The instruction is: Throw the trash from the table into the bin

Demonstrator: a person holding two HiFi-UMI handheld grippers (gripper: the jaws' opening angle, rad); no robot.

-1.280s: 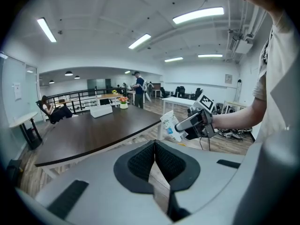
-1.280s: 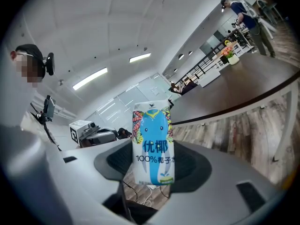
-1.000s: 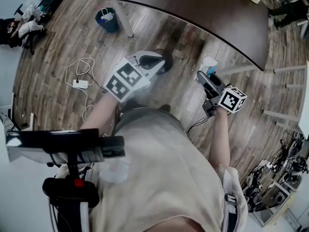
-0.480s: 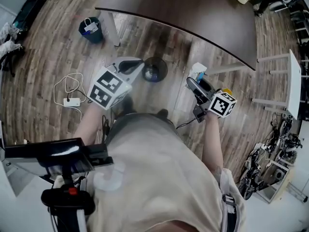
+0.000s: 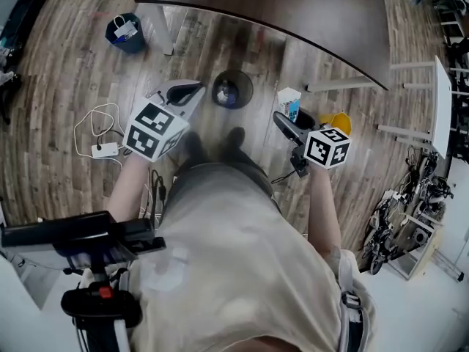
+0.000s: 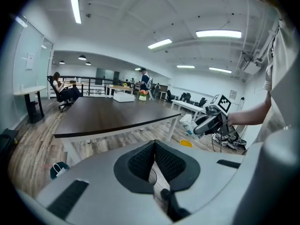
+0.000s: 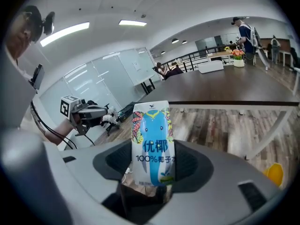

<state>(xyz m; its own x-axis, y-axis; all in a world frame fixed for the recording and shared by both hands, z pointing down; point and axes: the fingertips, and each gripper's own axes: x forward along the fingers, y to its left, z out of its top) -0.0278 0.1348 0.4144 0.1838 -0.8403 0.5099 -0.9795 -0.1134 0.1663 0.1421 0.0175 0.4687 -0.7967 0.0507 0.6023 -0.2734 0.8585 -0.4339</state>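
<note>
A black round bin (image 5: 232, 90) stands on the wooden floor in front of the person's feet. My left gripper (image 5: 183, 92) hangs just left of it, jaws shut and empty; its pads (image 6: 165, 159) meet in the left gripper view. My right gripper (image 5: 287, 122) is to the right of the bin, not over it. A white and blue drink carton (image 5: 289, 103) stands upright between its jaws, which have just been opening a little. The carton (image 7: 153, 144) fills the gap between the pads in the right gripper view and is still held.
The long dark table (image 5: 308, 9) curves across the far side, on white legs (image 5: 333, 85). A yellow object (image 5: 335, 122) lies on the floor right of my right gripper. A blue bin with a bag (image 5: 126, 31) stands far left. A white cable and plug (image 5: 102, 147) lie left.
Both grippers have swung away from the table and lower toward the floor. The black bin, earlier behind the left gripper, now shows between the two. The carton stays in the right gripper.
</note>
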